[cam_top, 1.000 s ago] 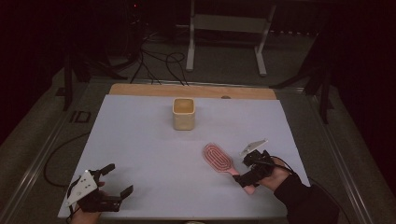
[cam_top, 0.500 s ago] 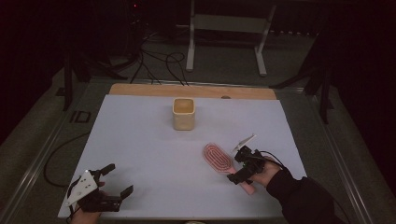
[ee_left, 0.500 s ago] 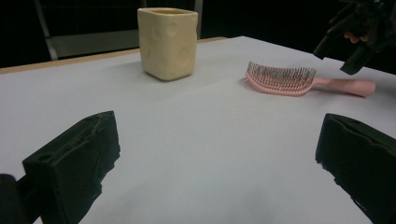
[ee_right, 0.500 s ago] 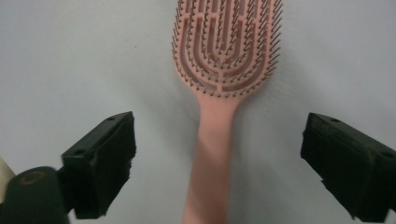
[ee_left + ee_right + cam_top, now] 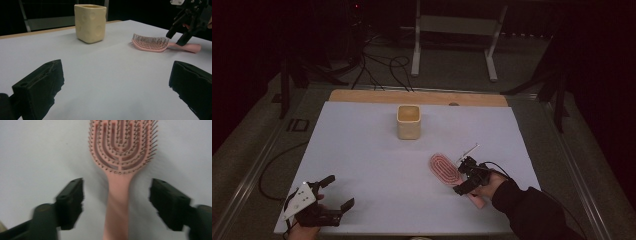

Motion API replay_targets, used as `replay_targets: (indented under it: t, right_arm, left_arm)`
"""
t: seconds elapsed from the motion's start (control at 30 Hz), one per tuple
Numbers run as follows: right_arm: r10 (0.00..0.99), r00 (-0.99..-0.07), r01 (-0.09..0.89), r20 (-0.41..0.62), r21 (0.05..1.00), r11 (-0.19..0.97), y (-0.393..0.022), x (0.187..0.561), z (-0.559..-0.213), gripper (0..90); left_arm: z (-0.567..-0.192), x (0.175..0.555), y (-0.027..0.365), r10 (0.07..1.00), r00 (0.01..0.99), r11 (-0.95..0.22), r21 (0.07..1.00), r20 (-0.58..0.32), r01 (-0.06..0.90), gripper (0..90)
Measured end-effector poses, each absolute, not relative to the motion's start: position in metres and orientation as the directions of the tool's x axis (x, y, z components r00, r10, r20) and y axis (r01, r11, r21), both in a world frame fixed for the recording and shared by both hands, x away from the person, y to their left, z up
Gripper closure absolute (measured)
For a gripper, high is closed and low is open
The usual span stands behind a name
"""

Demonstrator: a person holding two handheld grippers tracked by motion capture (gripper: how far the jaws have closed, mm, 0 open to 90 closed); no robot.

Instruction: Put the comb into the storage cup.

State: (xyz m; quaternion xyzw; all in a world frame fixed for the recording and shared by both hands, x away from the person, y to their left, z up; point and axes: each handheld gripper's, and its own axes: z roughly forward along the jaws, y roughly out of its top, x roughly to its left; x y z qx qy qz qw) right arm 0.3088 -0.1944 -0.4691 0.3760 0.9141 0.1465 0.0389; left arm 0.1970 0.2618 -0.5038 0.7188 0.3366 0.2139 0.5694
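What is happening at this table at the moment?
A person works at a white table with a gripper in each hand. The right gripper straddles the handle of a pink hairbrush that lies bristles up; its jaws have just been closing but do not touch the handle yet. The left gripper rests open near the table's front edge. A cream cup stands farther back.

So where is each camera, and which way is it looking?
High view: sits above the person's side of the table, looking forward and down; it shows both hands, the left gripper and the right gripper.
Left gripper view: rides low on the left gripper, looking across the table past its own open jaws at the cup.
Right gripper view: looks straight down between its own jaws, which have just been closing around the hairbrush handle without touching it.
All three views show the pink hairbrush.
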Motion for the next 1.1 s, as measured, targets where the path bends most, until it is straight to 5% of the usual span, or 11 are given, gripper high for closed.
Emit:
replay_targets:
  t: [0.33, 1.1]
  right_arm:
    - [0.712, -0.702, 0.692, 0.026, 0.263, 0.672, -0.192, 0.312, -0.476, 54.0]
    - [0.688, -0.725, 0.669, -0.03, 0.202, 0.715, -0.18, 0.313, -0.489, 67.2]
  left_arm:
    - [-0.504, 0.197, 0.262, 0.728, 0.681, -0.123, 0.962, -0.078, 0.242, 0.3]
    - [-0.504, 0.197, 0.262, 0.728, 0.682, -0.131, 0.961, -0.074, 0.244, 0.2]
